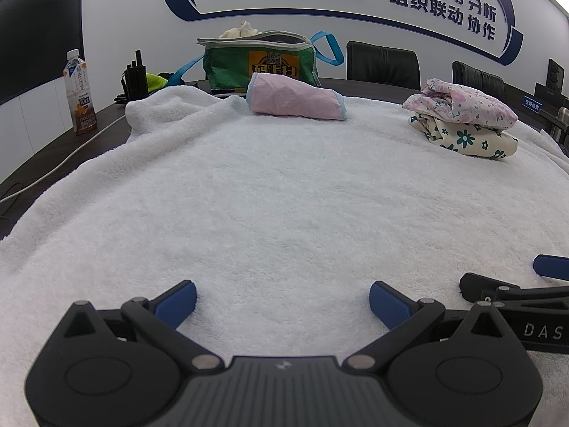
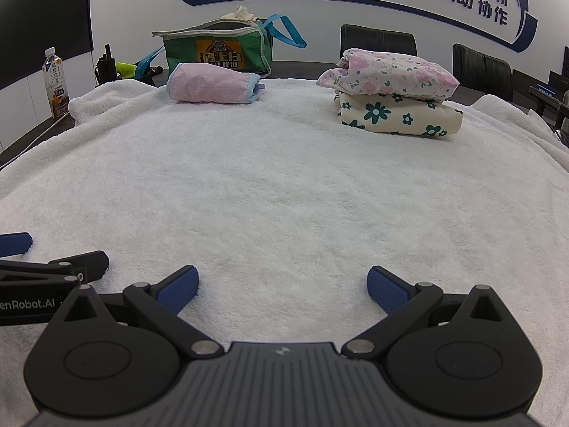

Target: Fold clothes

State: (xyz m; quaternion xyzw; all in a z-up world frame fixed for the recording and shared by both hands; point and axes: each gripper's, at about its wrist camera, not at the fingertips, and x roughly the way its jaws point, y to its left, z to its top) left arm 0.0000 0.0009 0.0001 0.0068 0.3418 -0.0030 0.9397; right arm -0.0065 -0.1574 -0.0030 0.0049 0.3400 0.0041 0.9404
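Both my grippers rest low over the white towel spread on the table, side by side, the left gripper and the right gripper each with jaws spread wide and nothing between them. The clothes lie well ahead of me at the far side: a pink mesh garment already rolled into a loose bundle just in front of the green bag, and to the right a stack of two folded pieces, a pink-flowered garment sitting on a cream one with dark green flowers. I judge all of it light, limp and a little slippery, so I would pinch at a hem or corner, not the bulging middle, where layers would slide apart. More cloth pokes from the bag's top.
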